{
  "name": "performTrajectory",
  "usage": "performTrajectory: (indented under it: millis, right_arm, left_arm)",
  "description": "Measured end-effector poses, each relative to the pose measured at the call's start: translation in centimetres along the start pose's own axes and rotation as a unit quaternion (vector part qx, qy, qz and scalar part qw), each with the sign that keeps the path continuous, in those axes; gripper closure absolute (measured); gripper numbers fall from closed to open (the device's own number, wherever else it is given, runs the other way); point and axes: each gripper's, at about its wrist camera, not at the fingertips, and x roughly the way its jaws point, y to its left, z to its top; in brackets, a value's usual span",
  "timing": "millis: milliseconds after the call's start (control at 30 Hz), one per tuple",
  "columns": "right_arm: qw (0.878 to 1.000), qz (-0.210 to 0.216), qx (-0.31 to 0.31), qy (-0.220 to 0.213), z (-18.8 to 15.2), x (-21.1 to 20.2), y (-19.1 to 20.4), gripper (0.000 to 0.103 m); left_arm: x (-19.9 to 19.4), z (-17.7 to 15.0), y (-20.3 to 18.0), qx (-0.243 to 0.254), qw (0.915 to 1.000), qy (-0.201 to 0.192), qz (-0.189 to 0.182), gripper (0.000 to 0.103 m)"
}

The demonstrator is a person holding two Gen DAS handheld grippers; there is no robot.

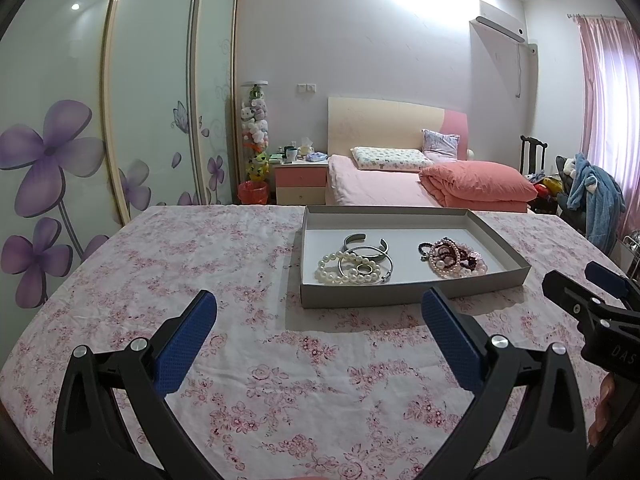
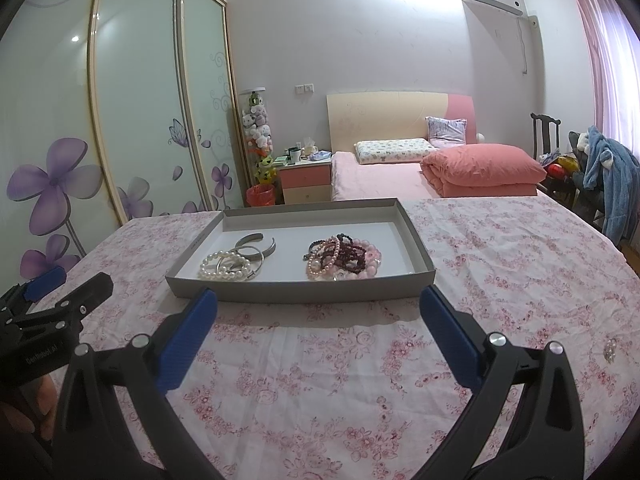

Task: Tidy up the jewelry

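While both claws hang wide apart with nothing in them — the left claw [image 1: 320, 320] and the right claw [image 2: 318, 318] — the gray tray [image 2: 300, 292] sits on the flowery desk [image 2: 320, 380] at 12 o'clock, pearl bracelet [image 2: 222, 268] and silver bangles [image 2: 256, 250] left, pink beads [image 2: 344, 260] right.

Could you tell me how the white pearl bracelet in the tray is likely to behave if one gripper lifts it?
The white pearl bracelet is a strand of round beads, so it would probably sag and swing. Its glossy beads may slip between fingertips. It overlaps the silver bangles in the grey tray, so it might drag them along.
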Motion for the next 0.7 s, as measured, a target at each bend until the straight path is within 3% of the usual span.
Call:
performTrajectory:
  millis: [700]
  right_arm:
    - [1.0,0.001,0.002,0.002,-0.37,-0.01,0.09,0.004]
  left_arm:
    - [-0.07,0.38,-0.26,0.004,1.0,-0.002,-0.003,0.002]
